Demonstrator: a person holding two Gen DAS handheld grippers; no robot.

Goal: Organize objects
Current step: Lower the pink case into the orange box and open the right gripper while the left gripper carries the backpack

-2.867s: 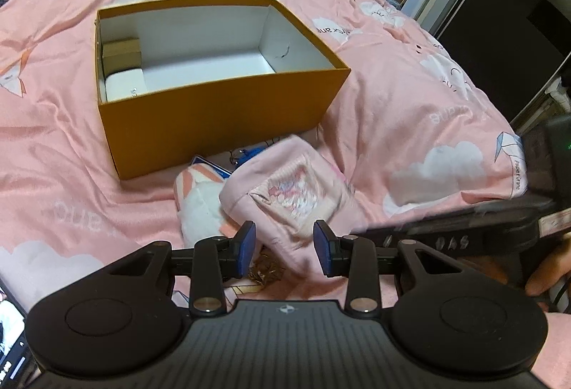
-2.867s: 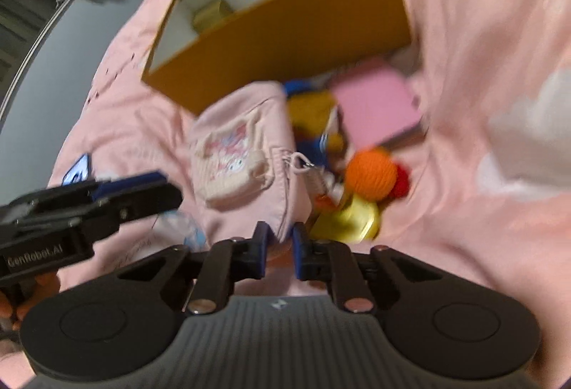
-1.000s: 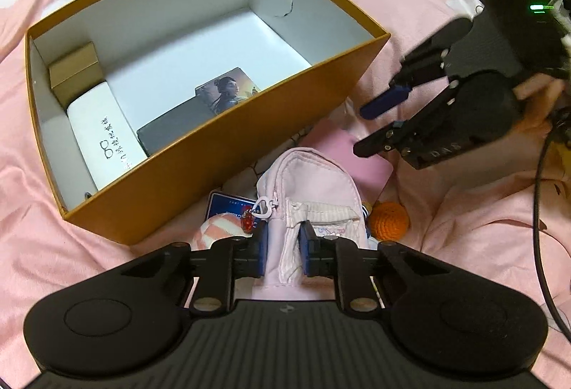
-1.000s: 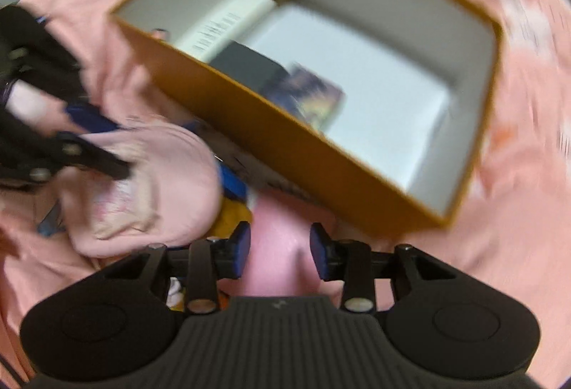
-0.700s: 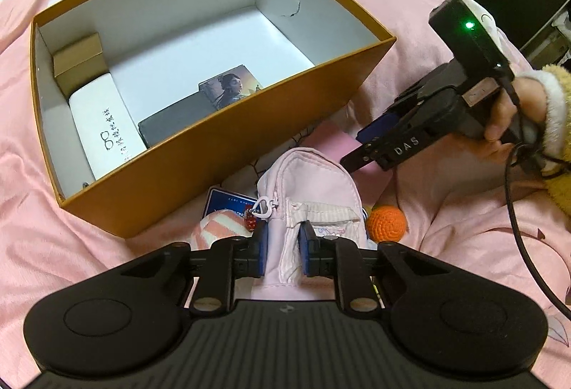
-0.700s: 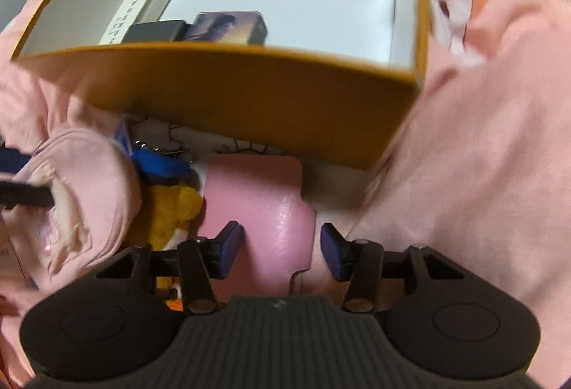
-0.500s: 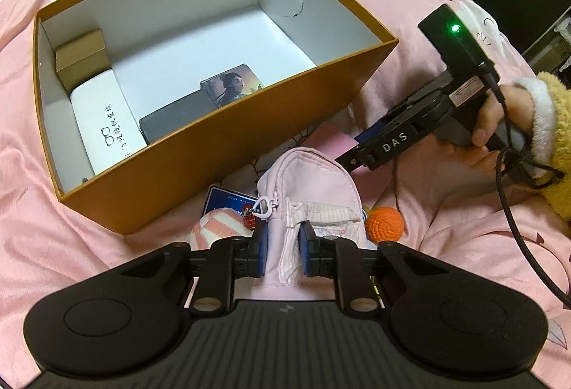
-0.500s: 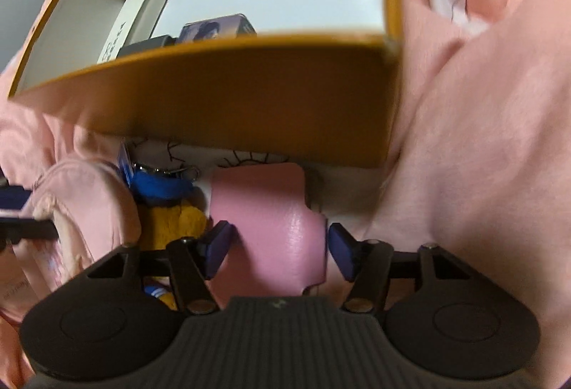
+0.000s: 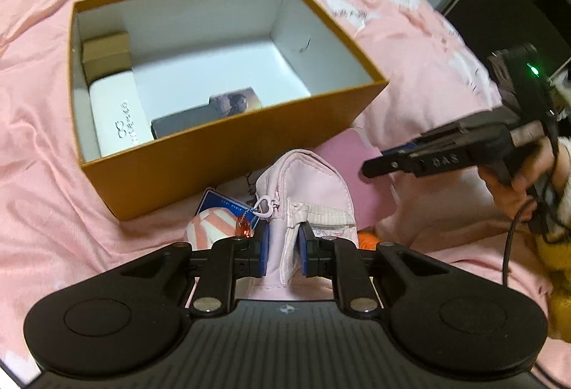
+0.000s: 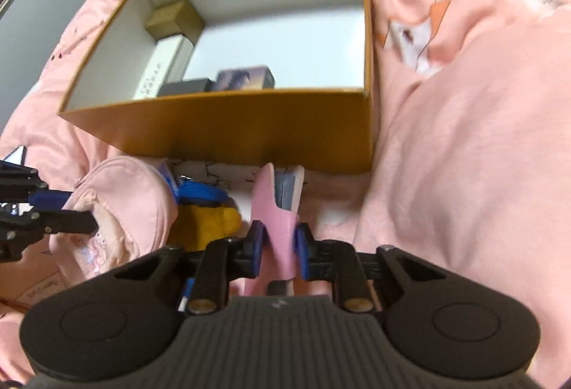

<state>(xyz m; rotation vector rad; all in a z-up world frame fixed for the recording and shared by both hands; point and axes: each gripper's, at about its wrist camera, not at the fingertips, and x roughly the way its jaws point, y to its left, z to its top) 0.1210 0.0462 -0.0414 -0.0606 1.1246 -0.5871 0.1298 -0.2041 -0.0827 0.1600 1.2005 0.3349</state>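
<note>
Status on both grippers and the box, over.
Left gripper shut on pink mini backpack. Right gripper just closed on pink wallet. Orange box open, nothing blocking.

The box (image 9: 228,153) lies open above, its right half bare.

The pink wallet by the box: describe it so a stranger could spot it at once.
Find the orange box on the pink duvet. Just in front of its near wall, the right hand-held gripper has just closed on the pink wallet, a smooth, flat case standing on edge. Unlike the padded pink mini backpack and yellow plush beside it, it is stiff and plain.
</note>
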